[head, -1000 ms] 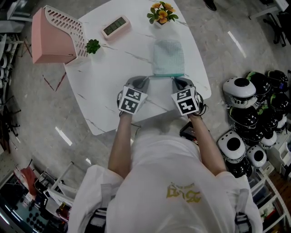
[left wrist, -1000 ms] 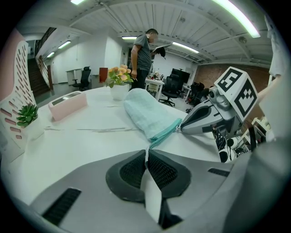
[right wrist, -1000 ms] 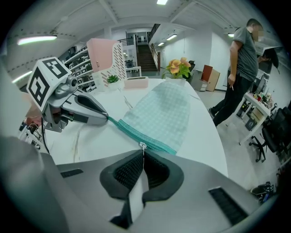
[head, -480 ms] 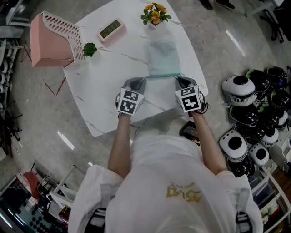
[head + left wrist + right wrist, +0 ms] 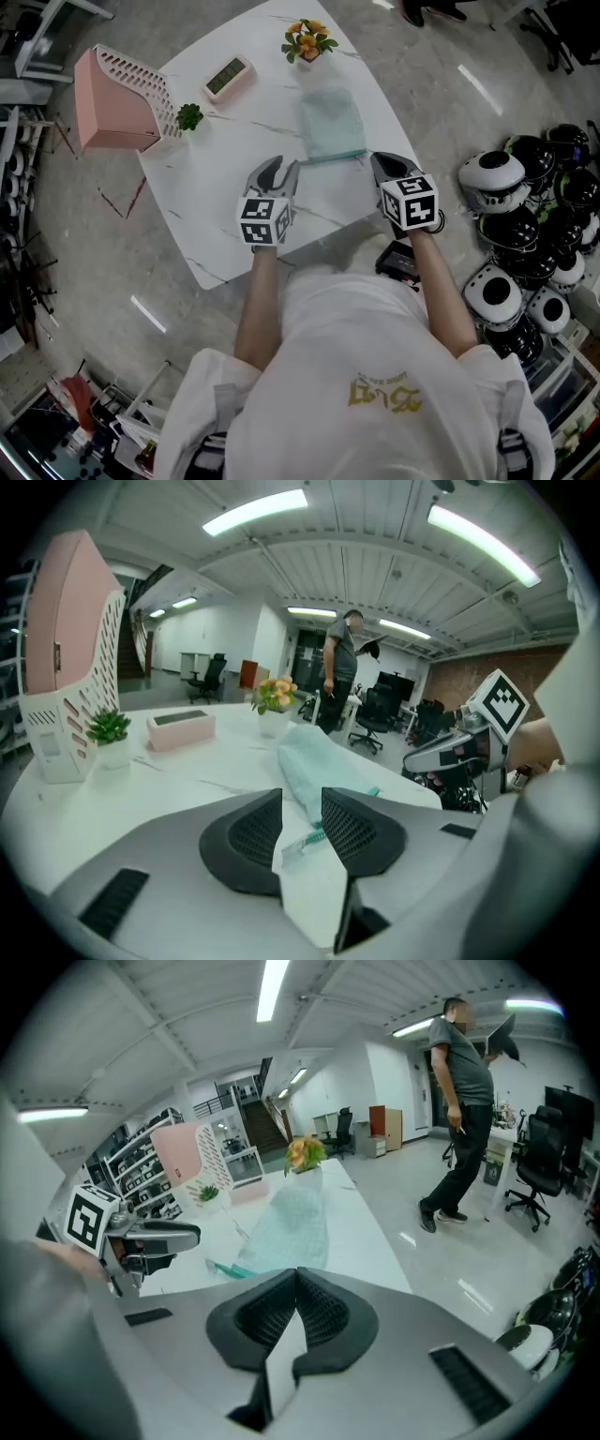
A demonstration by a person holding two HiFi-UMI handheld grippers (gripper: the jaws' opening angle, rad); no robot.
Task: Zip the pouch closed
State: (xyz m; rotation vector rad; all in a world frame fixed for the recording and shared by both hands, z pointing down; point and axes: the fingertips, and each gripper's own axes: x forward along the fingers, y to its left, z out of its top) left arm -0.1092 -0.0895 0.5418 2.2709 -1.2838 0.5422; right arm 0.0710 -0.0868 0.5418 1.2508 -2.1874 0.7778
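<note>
Open-plan office: swivel chairs [image 5: 548, 1171], ceiling strip lights [image 5: 253, 511], storage shelving [image 5: 141, 1152].

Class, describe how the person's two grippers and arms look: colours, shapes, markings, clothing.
The left gripper and right gripper have smooth grey shells with black, mesh-textured pads. Each carries a cube of black-and-white square markers. The person wears a white short-sleeved T-shirt with a gold print.

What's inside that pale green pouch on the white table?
Nothing shows: the pouch lies on the table, and its cloudy green skin covers whatever it holds. Only the darker zip strip along its near edge is visible.
</note>
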